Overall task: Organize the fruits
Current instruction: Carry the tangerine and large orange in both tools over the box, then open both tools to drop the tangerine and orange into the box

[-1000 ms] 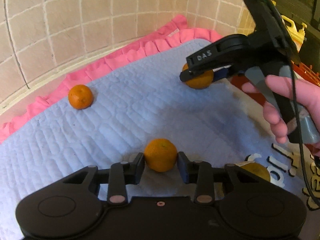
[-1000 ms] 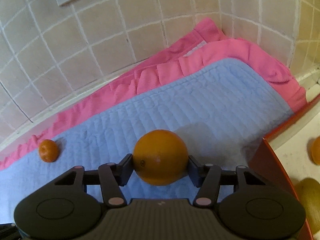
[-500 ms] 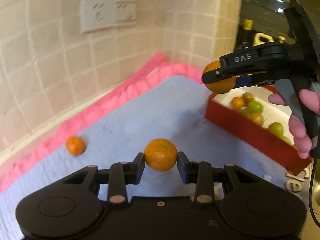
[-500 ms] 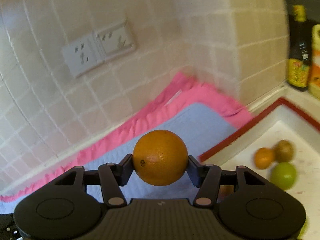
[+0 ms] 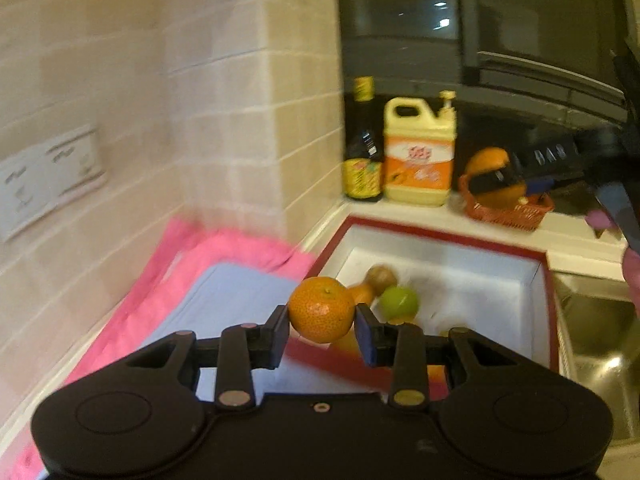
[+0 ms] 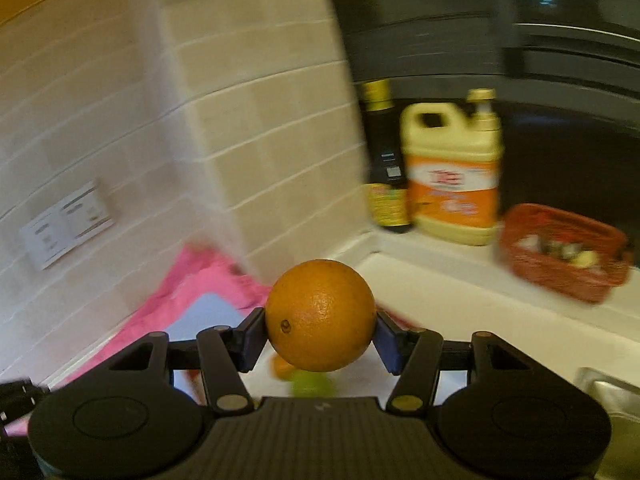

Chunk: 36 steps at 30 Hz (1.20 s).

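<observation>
My left gripper [image 5: 322,326] is shut on a small mandarin [image 5: 321,309] and holds it in the air over the near-left rim of a red-edged white box [image 5: 448,236]. The box holds a green fruit [image 5: 399,300], a brown kiwi [image 5: 381,276] and orange fruits. My right gripper [image 6: 320,338] is shut on a large orange [image 6: 320,315], held in the air above the box. That gripper also shows in the left wrist view [image 5: 496,178], at upper right, with its orange [image 5: 490,160] in its jaws.
A blue quilted mat with pink frill [image 5: 224,280] lies left of the box. A dark sauce bottle [image 5: 363,148], a yellow detergent jug [image 5: 420,152] and a red mesh basket [image 6: 564,252] stand at the back. A steel sink [image 5: 596,340] lies right of the box.
Both grippers lifted their fruits off the mat and swung right, toward the box. The views turned from the mat to the box and the back corner.
</observation>
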### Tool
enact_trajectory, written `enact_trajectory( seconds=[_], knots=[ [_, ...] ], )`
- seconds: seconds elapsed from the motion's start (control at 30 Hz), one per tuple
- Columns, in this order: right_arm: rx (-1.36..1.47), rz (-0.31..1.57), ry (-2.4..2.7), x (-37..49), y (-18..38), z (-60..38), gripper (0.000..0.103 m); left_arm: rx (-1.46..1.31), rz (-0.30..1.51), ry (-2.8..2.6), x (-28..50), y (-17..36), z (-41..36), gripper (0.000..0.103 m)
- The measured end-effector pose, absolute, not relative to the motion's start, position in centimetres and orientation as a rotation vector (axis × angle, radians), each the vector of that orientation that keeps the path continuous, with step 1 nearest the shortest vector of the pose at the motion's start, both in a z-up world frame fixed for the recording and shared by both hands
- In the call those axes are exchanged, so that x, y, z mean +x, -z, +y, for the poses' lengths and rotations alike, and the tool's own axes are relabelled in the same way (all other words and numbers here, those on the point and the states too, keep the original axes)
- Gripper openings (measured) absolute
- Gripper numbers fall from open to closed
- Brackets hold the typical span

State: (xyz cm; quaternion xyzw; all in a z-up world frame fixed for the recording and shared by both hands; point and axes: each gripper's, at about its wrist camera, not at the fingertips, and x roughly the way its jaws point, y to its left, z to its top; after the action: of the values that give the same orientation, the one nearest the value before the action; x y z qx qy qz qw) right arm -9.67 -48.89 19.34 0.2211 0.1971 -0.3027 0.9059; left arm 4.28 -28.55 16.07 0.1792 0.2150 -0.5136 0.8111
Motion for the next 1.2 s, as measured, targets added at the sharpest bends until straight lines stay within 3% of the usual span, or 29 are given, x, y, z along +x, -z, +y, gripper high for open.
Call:
enact_trajectory(
  seconds=[0.3,0.63,1.2],
  knots=[
    [0.476,0.532,0.669,-12.2,-16.0,-52.5,0.059,0.335,0.602,1.262,6.2,-15.4,-40.0,0.042],
    [0.416,0.741,0.525,-8.1,-11.2,-53.5,0.059,0.334,0.873,1.354,8.4,-9.4,-49.4,0.042],
    [0.386,0.898,0.499,-5.6,-7.1,-53.9,0.059,0.444,0.998,1.312,8.6,-4.9,-54.0,0.043]
  ],
)
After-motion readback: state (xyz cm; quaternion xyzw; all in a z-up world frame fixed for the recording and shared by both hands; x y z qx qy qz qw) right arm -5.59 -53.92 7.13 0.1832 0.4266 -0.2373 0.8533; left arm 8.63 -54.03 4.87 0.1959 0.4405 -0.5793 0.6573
